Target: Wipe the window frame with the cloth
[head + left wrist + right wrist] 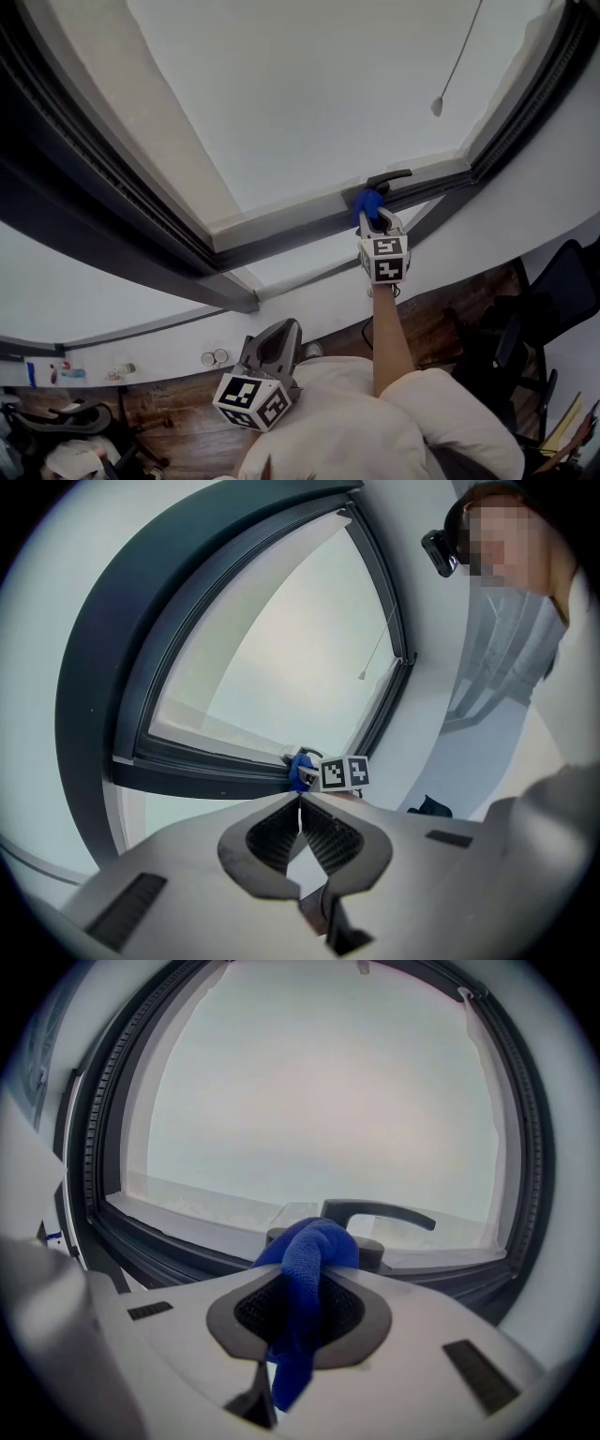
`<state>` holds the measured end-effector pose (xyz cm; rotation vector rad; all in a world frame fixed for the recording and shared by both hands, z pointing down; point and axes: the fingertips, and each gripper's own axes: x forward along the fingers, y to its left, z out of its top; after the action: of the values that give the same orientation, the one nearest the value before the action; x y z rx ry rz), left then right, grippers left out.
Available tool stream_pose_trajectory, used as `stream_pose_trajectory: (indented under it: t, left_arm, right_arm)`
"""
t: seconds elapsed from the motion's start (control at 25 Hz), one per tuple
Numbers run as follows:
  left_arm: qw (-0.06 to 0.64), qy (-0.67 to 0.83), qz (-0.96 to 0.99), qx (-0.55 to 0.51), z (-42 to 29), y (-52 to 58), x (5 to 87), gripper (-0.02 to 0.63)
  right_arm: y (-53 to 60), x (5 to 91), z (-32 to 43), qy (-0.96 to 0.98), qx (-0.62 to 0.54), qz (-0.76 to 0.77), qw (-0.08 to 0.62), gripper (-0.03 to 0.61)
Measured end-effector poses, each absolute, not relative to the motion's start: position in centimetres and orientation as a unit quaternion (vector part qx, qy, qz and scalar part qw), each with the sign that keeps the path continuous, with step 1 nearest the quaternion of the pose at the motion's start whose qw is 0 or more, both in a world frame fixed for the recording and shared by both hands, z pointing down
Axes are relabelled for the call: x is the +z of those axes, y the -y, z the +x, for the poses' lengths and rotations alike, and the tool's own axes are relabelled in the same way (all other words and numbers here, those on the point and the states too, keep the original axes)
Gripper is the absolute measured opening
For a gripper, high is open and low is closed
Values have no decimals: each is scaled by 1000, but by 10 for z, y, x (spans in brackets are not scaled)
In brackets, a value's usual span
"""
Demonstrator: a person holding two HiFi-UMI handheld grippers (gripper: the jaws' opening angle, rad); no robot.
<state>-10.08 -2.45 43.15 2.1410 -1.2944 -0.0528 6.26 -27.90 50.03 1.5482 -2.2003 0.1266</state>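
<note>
Pale frosted window pane [309, 84] across the background, bordered by a dark window frame [281, 239] set in a white wall [562, 178]. Raised to the frame's lower rail, right hand-held gripper [302, 1288] pinching a blue cloth [305, 1260] between its jaws. Bunched cloth bulging out past the jaw tips, loose tail hanging back beneath them. Just ahead of those tips, cloth sitting at the rail and seemingly touching the base of a dark window handle [375, 1215], lever stretching off to the right just beyond. Held low and well back from the frame, close to the person's torso, left hand-held gripper [300, 803] with jaws pressed together on nothing. Dangling before the pane, up and to the right of the right hand-held gripper, thin pull cord [437, 106]. Far below both, wooden floor [441, 328] and dark chair [562, 281].
</note>
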Motion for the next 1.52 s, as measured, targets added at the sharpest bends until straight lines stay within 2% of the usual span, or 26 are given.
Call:
stream_pose_trajectory:
  t: [0.52,0.84,1.08,1.28,1.52]
  left_arm:
    - [305,531,789,-40,-145,-9,424,11]
    - [317,525,789,-37,-164,-30,428,11]
    - [325,545,771,-47,-194,-49,432,11]
    - [327,581,742,-62,-234,-68,436,11]
    - [329,602,724,-66,-257,-81,439,11]
  right_arm:
    - [270,492,49,792,70,555,245,60]
    - [197,463,-101,889,-11,404,216,58]
    - [140,486,-210,923,-53,278,260,60]
    - [128,506,-243,916,-63,264,295,58]
    - [129,515,-259,913,-60,270,300,60]
